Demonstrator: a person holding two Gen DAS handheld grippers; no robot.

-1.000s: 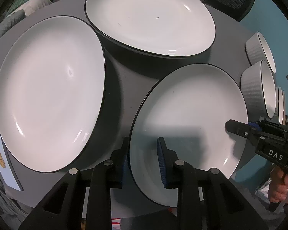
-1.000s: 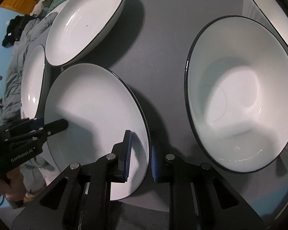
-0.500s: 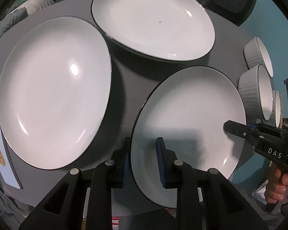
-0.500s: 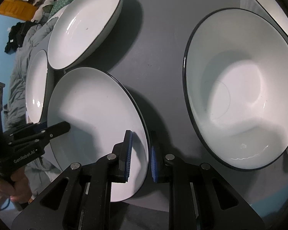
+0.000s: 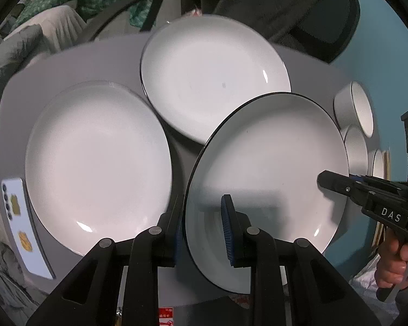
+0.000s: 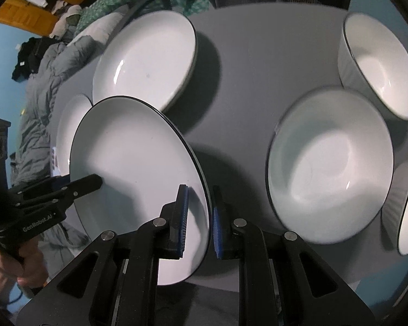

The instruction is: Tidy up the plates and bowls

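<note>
Held plate (image 5: 269,163): rim clamped by left gripper (image 5: 204,228) and right gripper (image 6: 198,217); best kept level, lowered squarely onto another plate (image 5: 95,160).

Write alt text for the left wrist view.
Both grippers, left and right, pinch opposite rims of a white plate held above a grey table. Two more plates lie behind it, bowls to the right.

Both views are dim and bluish, lit from above, with small glints on the plates (image 5: 98,160) and bowls (image 6: 330,168). Soft shadows lie on the grey table (image 6: 247,81). Fisheye bending curves everything toward black corners. Background plates and bowls are motion-blurred; the held plate (image 5: 269,163) stays sharp.
</note>
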